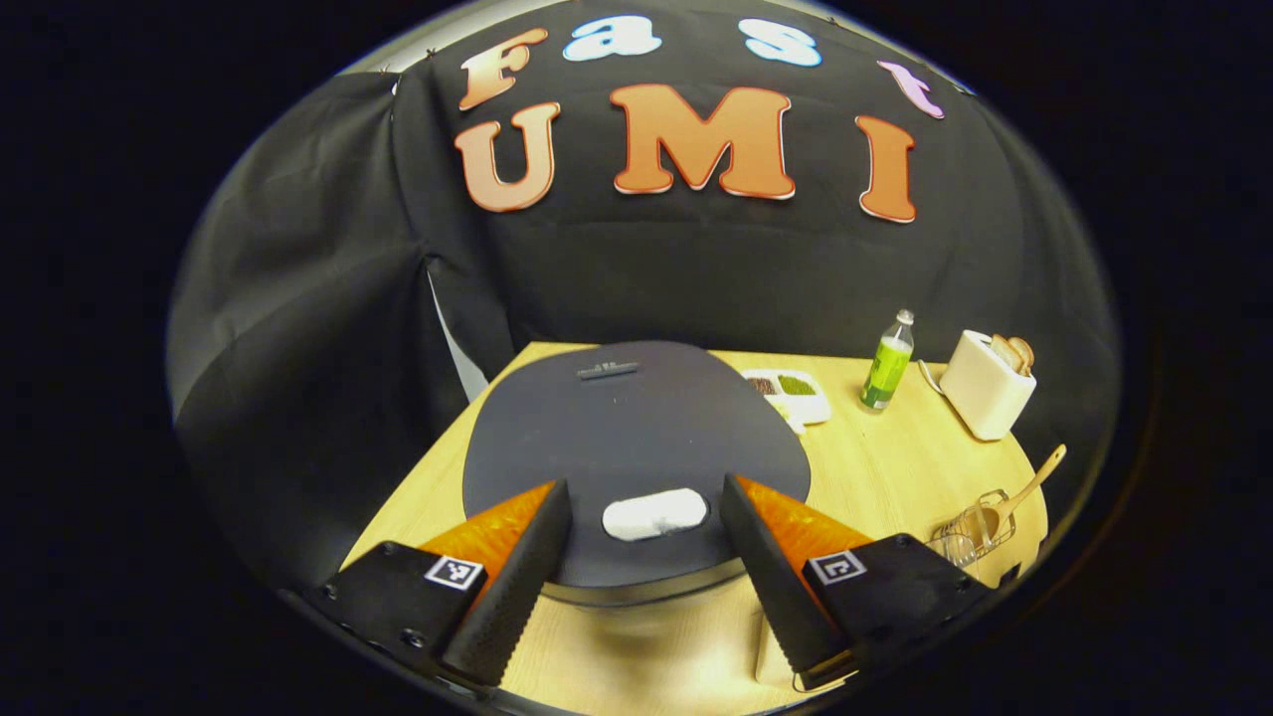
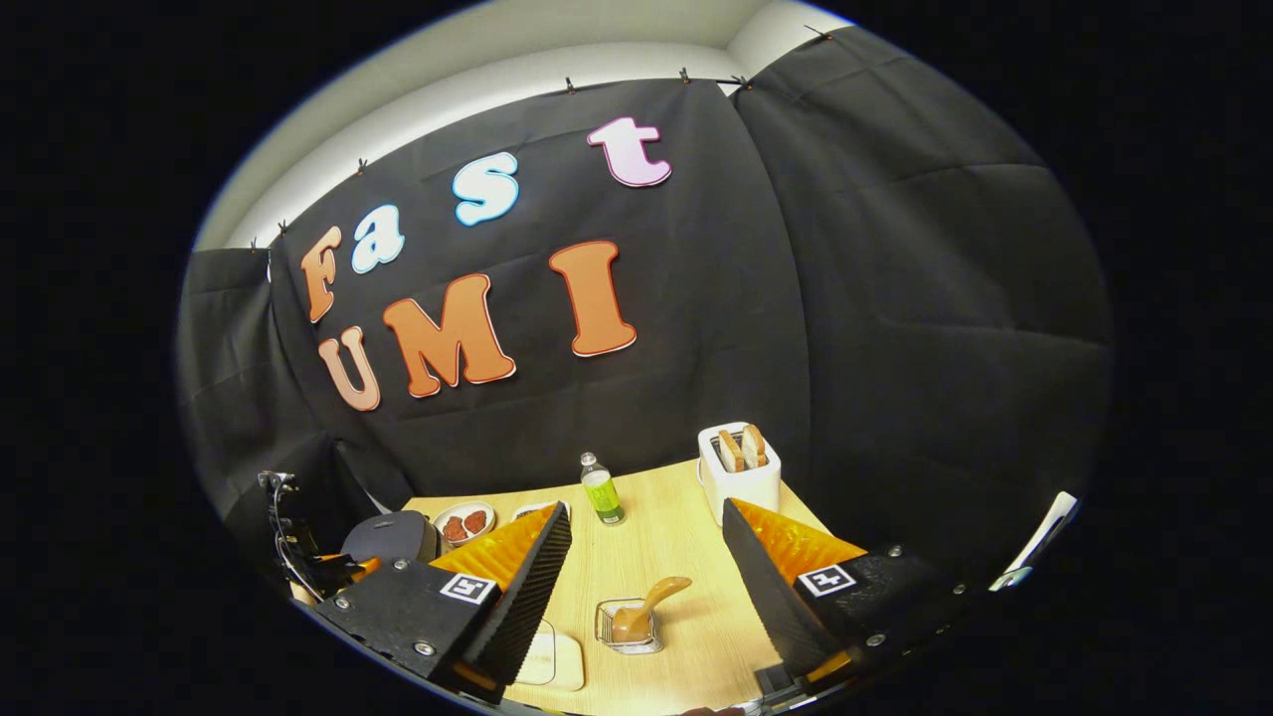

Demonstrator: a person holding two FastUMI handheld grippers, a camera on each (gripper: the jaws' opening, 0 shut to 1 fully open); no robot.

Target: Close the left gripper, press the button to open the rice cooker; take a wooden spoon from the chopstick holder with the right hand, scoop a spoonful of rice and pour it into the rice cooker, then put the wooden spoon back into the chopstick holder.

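Two fingers, left gripper (image 1: 646, 542): spread wide apart, holding nothing; the task wants them brought together before the press.
Button (image 1: 654, 514): pale oblong pad at the near edge of the rice cooker's lid, lying straight ahead between the left fingers and a little beyond their tips; its long axis runs across, from one finger toward the other.
Rice cooker (image 1: 636, 438): dark rounded lid down, standing on the worktop (image 1: 895, 467) directly under the left gripper; in the right gripper view it sits far off to the left (image 2: 390, 537).
Nearer hand for the press: left, by my reading; the right one hangs well apart from the cooker.
Right gripper (image 2: 646, 557): fingers likewise wide apart and empty, hovering above the worktop.
Wooden spoon (image 2: 648, 604): standing in the chopstick holder (image 2: 627, 628), handle leaning up and to the right; it lies ahead and below, between the right fingers.
Same spoon from the left gripper view (image 1: 1029, 487): far to the right, near the worktop's edge.
Others around: sectioned tray (image 1: 796, 393) just behind the cooker, green bottle (image 1: 887, 373), toaster (image 1: 987, 383) with bread in it, a plate (image 2: 464, 524) beside the cooker.
In the way: nothing between left fingers and button; bottle and toaster stand well behind the spoon.
Likely step: closing the left fingers, then pushing down.
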